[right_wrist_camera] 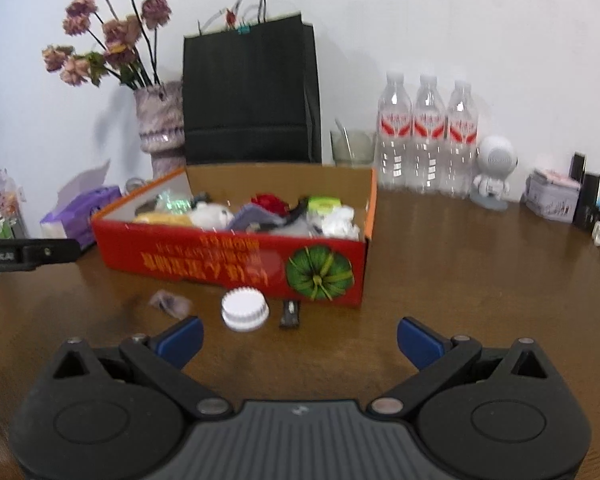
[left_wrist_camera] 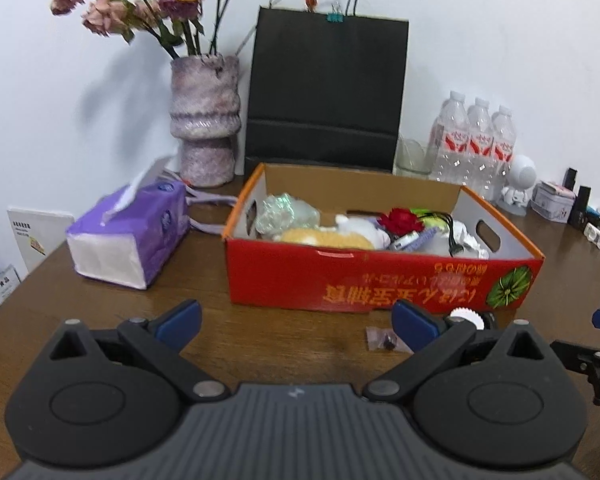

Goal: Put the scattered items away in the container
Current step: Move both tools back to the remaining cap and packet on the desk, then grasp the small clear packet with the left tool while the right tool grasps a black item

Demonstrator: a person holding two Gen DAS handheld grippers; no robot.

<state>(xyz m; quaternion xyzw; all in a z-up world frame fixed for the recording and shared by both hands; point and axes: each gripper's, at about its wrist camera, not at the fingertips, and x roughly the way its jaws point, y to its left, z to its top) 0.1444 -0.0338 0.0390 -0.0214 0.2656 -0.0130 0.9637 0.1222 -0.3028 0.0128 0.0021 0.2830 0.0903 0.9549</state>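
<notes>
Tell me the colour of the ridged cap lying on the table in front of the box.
White; the ridged cap shows best in the right wrist view.

Table (right_wrist_camera: 460, 264) bears box (right_wrist_camera: 228, 258), cap (right_wrist_camera: 244, 309), perhaps clip (right_wrist_camera: 290, 313).

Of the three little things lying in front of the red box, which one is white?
The round ridged cap, lying between the clear packet and the small black piece.

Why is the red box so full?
I cannot tell why, but the red box is nearly full: a plush toy, red flower and wrappers reach its rim.
</notes>
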